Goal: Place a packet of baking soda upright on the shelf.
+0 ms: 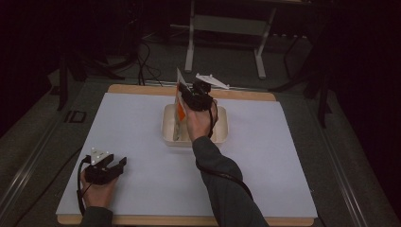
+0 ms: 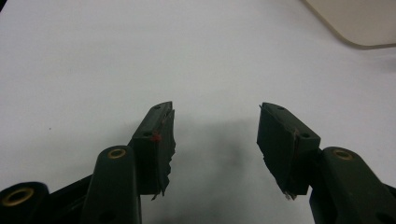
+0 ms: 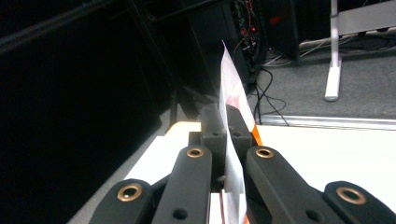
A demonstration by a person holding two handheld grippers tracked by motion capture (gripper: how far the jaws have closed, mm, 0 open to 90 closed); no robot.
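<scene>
In the high view the left tongs [image 1: 109,166] rest at the near left of the desk [image 1: 142,142], on its white sheet, with nothing in them. The left gripper view brings them close: the two black jaws stand released and well apart over bare white surface, their pads ragged at the edges, with a small red speck on one pad. A cream corner of the tray [image 2: 359,23] shows at that view's far right.

Farther off, at mid-desk, the high view shows the right tongs [image 1: 187,94] held above the cream tray [image 1: 168,127], clenched on a flat packet [image 1: 178,111] that stands on edge, its lower end down inside the tray.

The right gripper view looks along its own jaws, pressed together on the packet [image 3: 231,93]. There the packet is a thin, glossy, white pouch with a pinkish-red patch and an orange edge, rising to a pointed corner against the dark far side of the room.
</scene>
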